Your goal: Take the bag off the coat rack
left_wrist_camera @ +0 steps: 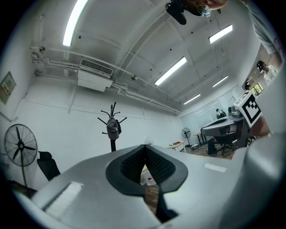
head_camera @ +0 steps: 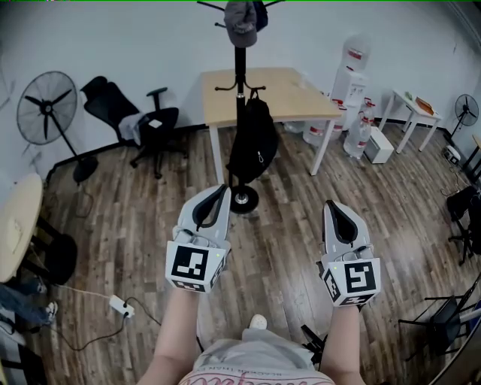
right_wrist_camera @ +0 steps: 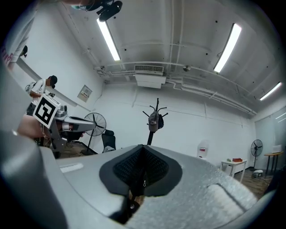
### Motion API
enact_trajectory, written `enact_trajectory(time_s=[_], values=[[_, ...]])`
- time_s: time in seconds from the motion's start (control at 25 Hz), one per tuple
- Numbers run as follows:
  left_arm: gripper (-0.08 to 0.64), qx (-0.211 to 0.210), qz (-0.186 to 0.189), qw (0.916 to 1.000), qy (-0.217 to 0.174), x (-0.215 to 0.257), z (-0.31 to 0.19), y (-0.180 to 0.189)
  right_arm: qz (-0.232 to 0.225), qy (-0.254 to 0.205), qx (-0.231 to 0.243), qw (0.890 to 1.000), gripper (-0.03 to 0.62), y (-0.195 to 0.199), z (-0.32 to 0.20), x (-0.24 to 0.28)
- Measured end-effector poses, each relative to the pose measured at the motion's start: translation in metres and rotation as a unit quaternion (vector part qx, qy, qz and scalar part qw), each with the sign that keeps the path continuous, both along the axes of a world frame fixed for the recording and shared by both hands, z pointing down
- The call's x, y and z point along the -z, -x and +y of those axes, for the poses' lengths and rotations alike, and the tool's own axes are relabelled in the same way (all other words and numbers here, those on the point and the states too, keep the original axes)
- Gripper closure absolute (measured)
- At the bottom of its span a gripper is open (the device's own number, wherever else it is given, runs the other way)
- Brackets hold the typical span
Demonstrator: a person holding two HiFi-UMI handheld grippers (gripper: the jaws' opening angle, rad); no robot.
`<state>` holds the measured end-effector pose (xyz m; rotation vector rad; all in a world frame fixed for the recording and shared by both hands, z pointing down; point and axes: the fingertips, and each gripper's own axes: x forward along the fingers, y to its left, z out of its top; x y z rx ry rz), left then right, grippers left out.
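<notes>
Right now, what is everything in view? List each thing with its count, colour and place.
coat rack: one, black, centre back, in front of the table
bag: one, black, hanging on the coat rack
cap: one, grey, at the top of the coat rack
table: one, light wood with white legs, behind the coat rack
office chair: one, black, back left
big fan: one, black, far left
small fan: one, black, far right
water dispenser: one, white, right of the table
side table: one, white, back right
power strip: one, white, floor at left
left tongs: one, grey, shut, empty
right tongs: one, grey, shut, empty
</notes>
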<state>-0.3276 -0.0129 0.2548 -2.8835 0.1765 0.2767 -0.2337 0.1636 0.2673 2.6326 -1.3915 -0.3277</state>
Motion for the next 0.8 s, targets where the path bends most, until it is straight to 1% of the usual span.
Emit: enact_trajectory(time_s=[0.24, 0.4, 0.56, 0.72, 0.8], values=[[0.543, 0.008, -0.013, 0.9999, 0.009, -0.007, -0.004, -0.047, -0.003, 0.0, 0.011, 1.0, 0.591, -0.05, -0.008, 0.0], [0.543, 0.008, -0.026, 0.9996, 0.004, -0.014, -0.004, -0.072, -0.011, 0.0, 0.014, 1.0, 0.591, -0.073, -0.012, -0.008], [0.543, 0.006, -0.029, 0.9995, 0.006, -0.014, -0.007, -0.093, -0.013, -0.001, 0.012, 1.0, 0.591, -0.093, -0.013, -0.01], [0.543, 0.009, -0.028, 0.9996, 0.004, -0.013, -0.018, -0.113, 0.012, 0.023, 0.002, 1.0, 0.591, -0.112, -0.023, -0.011], [0.543, 0.012, -0.024, 0.9996, 0.007, -0.012, -0.026, -0.123, 0.019, 0.026, 0.003, 0.999, 0.591, -0.121, -0.03, -0.01]])
